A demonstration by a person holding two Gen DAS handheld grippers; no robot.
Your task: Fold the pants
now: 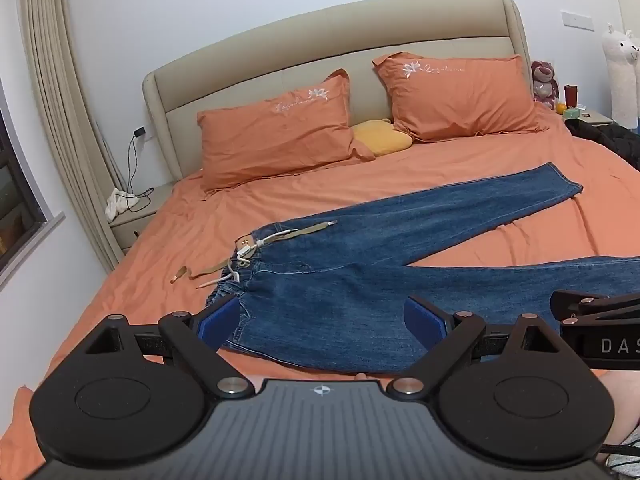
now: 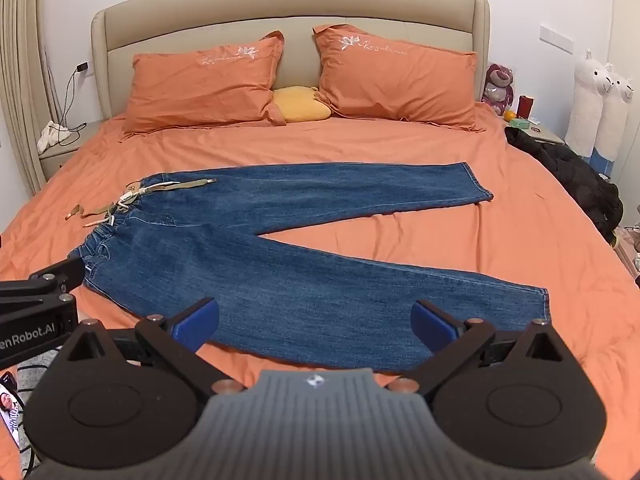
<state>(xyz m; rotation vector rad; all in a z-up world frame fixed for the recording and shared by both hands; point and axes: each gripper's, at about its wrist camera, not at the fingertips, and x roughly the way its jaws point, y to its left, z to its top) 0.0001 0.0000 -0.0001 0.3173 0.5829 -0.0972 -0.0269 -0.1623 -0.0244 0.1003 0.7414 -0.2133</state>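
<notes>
With both the left tongs (image 1: 322,316) and right tongs (image 2: 314,322) spread wide and empty over the near edge of the jeans (image 2: 280,248), laid flat with legs splayed on the bed (image 2: 400,148), sheet could be pinched along with denim, though open room is left all round.

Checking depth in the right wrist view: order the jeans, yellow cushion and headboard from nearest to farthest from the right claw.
1. Jeans, spread just ahead of the right claw.
2. Yellow cushion, between the pillows.
3. Headboard, at the far end.
</notes>
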